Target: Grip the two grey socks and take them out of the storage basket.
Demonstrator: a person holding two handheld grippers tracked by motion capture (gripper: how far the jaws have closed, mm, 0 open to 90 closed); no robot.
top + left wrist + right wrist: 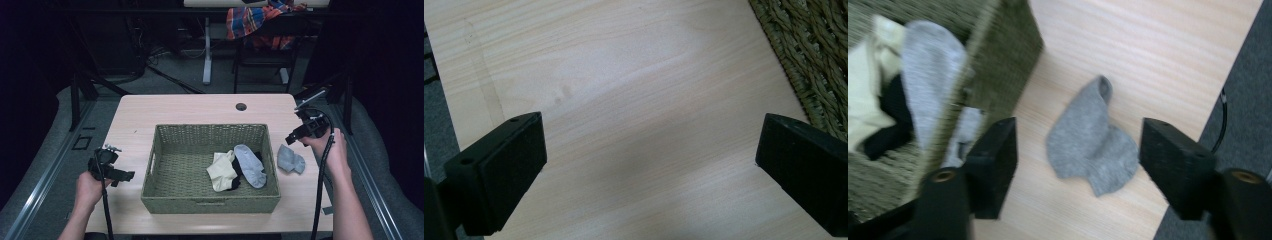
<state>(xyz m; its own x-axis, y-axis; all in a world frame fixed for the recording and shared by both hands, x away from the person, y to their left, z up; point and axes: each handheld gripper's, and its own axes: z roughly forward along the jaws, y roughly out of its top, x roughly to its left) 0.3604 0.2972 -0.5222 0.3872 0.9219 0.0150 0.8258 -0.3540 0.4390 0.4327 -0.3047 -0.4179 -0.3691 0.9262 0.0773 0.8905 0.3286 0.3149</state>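
Now the right claw (1078,165) hangs wide open over the grey sock (1090,145) lying on the bench (200,107), just beside the basket (210,204). I think it should come straight down and pinch the sock's middle. The left claw (649,170) is open too, holding nothing. Inside the basket lie 3 socks: yellow (221,171), black (235,183), grey.

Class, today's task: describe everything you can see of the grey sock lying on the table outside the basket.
The grey sock is soft knitted fabric, plain mid-grey, crumpled and folded over itself, with one end curling up. It lies flat on the pale wooden table, just right of the woven basket, apart from its wall. Nothing grips it: the right gripper is above it with its jaws wide open either side in its own view, not touching.
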